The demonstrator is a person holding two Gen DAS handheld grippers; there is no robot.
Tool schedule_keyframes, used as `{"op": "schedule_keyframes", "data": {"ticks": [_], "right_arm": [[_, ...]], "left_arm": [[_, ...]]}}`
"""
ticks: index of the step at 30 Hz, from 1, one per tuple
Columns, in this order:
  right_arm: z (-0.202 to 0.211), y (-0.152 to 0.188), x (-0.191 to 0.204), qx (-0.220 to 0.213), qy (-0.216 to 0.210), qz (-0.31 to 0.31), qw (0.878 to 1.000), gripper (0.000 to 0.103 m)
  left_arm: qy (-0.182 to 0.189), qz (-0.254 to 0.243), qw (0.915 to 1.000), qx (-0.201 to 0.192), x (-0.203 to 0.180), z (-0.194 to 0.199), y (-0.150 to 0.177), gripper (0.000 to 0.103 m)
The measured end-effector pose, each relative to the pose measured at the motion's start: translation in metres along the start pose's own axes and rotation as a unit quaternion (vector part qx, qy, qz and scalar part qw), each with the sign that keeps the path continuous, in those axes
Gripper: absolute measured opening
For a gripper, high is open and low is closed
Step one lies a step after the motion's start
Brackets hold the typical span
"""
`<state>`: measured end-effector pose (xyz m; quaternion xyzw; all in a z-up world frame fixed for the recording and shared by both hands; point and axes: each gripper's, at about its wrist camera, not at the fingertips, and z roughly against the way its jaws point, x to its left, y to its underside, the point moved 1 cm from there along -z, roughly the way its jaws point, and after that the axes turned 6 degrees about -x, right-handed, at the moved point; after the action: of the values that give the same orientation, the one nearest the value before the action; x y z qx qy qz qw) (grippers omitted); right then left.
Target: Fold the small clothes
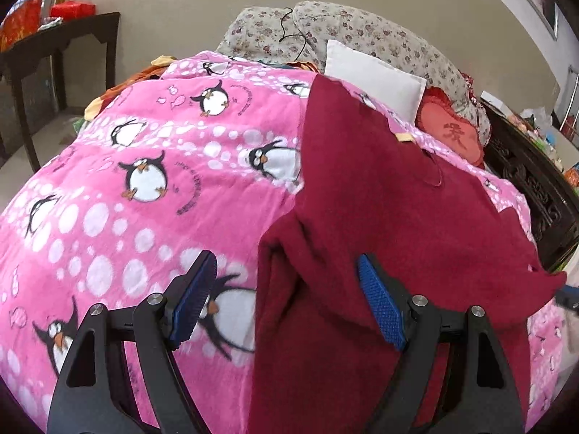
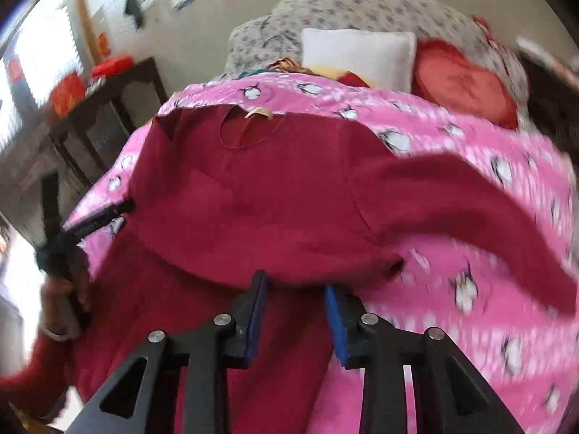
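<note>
A dark red long-sleeved top (image 1: 380,195) lies on a pink penguin blanket (image 1: 152,152), neck and tan label toward the pillows. My left gripper (image 1: 286,275) is open, jaws wide apart, over the top's near left edge, holding nothing. In the right wrist view the top (image 2: 253,195) lies spread, one sleeve (image 2: 488,224) stretching right, blurred. My right gripper (image 2: 295,285) is open with a moderate gap, right above the top's near hem. The left gripper (image 2: 90,220) shows at the top's left edge.
The blanket (image 2: 452,152) covers a bed. At its head lie a white pillow (image 1: 376,79), a red heart cushion (image 1: 452,133) and a floral quilt (image 1: 362,32). A dark wooden table (image 1: 54,47) stands left. A carved dark headboard (image 1: 535,188) is right.
</note>
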<state>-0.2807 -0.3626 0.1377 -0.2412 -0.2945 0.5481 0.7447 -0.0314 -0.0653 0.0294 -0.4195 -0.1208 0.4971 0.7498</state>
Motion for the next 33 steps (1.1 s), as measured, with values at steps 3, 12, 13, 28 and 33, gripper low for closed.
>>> {"op": "schedule_keyframes", "data": {"ticks": [3,12,13,28,33], "right_arm": [[0.010,-0.027,0.030,-0.075,-0.039,0.028,0.996,0.049],[-0.155,-0.095,0.154,-0.039,-0.200,0.122,0.971,0.051],[-0.175,-0.100,0.162,-0.023,-0.208,0.129,0.969,0.051],[-0.227,-0.154,0.241,-0.071,-0.208,0.244,0.945,0.007],[-0.283,-0.137,0.258,0.011,-0.184,0.263,0.947,0.007]], "left_arm": [[-0.001,0.007,0.9999,0.012,0.005,-0.003,0.005,0.080],[0.022,0.076,0.9969,-0.003,0.043,0.006,0.003,0.080],[0.028,0.086,0.9958,-0.005,0.047,0.007,0.003,0.080],[0.055,0.103,0.9927,-0.029,0.053,0.016,0.007,0.080],[0.055,0.113,0.9916,-0.028,0.055,0.014,0.006,0.080]]}}
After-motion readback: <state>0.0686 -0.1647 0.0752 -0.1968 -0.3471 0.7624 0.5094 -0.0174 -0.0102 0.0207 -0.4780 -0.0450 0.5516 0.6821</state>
